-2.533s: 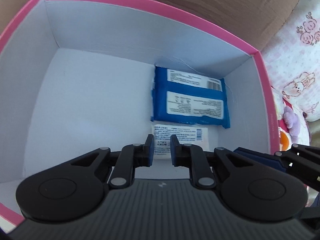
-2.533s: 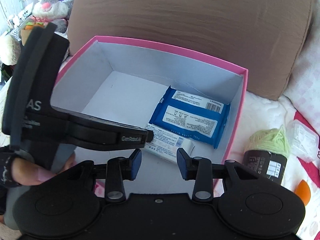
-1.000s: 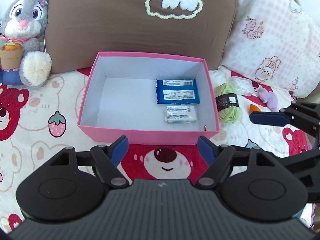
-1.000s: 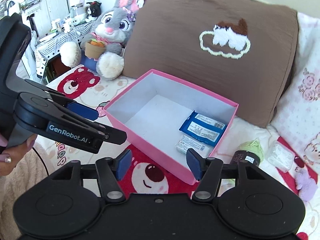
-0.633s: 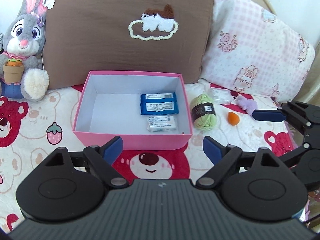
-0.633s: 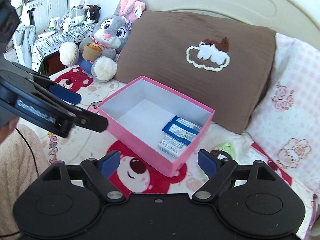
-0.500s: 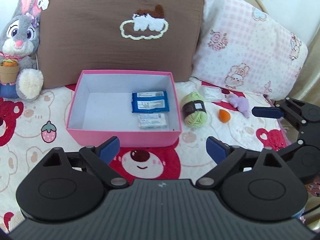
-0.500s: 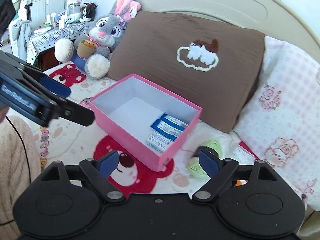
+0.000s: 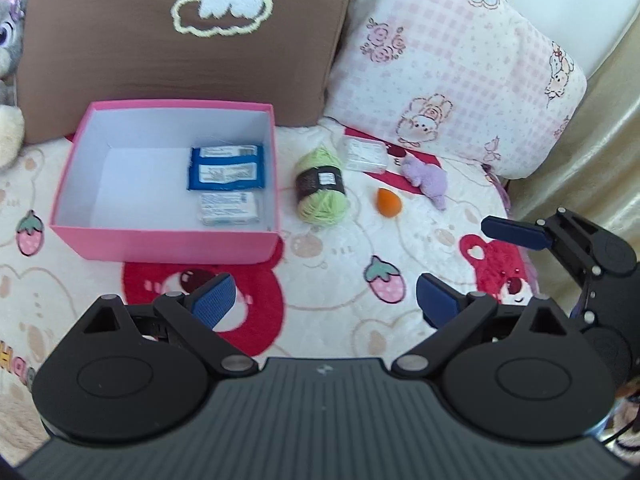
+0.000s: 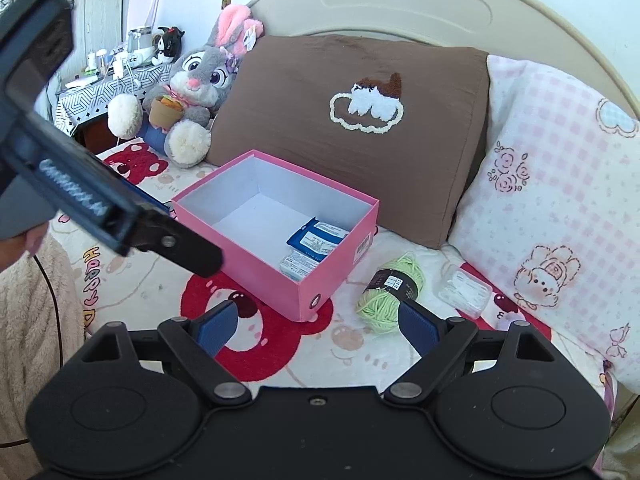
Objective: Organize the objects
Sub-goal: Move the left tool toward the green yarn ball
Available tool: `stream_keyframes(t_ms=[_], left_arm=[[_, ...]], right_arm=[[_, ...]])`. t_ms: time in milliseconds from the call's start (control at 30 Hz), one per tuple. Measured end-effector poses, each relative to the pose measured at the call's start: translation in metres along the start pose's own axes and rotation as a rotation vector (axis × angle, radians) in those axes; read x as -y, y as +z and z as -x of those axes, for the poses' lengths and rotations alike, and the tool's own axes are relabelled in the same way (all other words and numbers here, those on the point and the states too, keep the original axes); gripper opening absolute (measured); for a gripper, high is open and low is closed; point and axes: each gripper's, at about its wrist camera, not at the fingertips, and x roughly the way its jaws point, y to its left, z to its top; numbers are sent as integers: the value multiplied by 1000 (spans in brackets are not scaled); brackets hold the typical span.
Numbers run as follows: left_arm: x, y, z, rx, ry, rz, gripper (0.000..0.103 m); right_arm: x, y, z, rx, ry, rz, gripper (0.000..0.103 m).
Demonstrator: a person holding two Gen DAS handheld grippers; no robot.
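Two packets lie inside the pink box (image 9: pixel 168 236) at its right end — a blue wipes pack (image 9: pixel 226 168) toward the back wall and a small white pack (image 9: pixel 229 209) just in front of it; the rest of the box floor is bare. To the right of the box, on the bear-print blanket (image 9: pixel 340 280), lie a green yarn ball (image 9: pixel 321 186) with a dark band, a clear plastic case (image 9: pixel 363 154), an orange egg-shaped item (image 9: pixel 388 202) and a small purple plush (image 9: pixel 426 180), all apart from one another. Behind them stand a brown pillow (image 9: pixel 180 40) and a pink checked pillow (image 9: pixel 452 68).

Both grippers hang above the blanket, short of the box. The left gripper (image 9: pixel 322 304) has its jaws spread wide with nothing between them — they have just been opening. The right gripper (image 10: pixel 318 326) is likewise wide and empty, its jaws also having just opened. A grey plush rabbit (image 10: pixel 196 92) sits left of the brown pillow.
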Motion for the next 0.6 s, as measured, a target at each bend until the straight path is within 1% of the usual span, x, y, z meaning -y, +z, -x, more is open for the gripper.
stream_keyframes(t_ms=[133, 233, 300, 367, 500, 600], left_arm=[[21, 5, -15, -12, -25, -27, 98], [36, 12, -29, -15, -33, -53, 98], [45, 18, -40, -18, -35, -73, 96], [53, 24, -50, -16, -26, -95, 95], [65, 35, -73, -25, -32, -132, 95], [73, 44, -92, -35, -25, -168, 95]], right_arm=[[7, -7, 4, 17, -28, 10, 90], [20, -16, -1, 23, -55, -32, 90], [31, -21, -9, -15, -38, -76, 90], [40, -27, -15, -35, -23, -128, 90], [55, -37, -28, -70, -39, -180, 90], [64, -43, -43, -128, -36, -207, 90]])
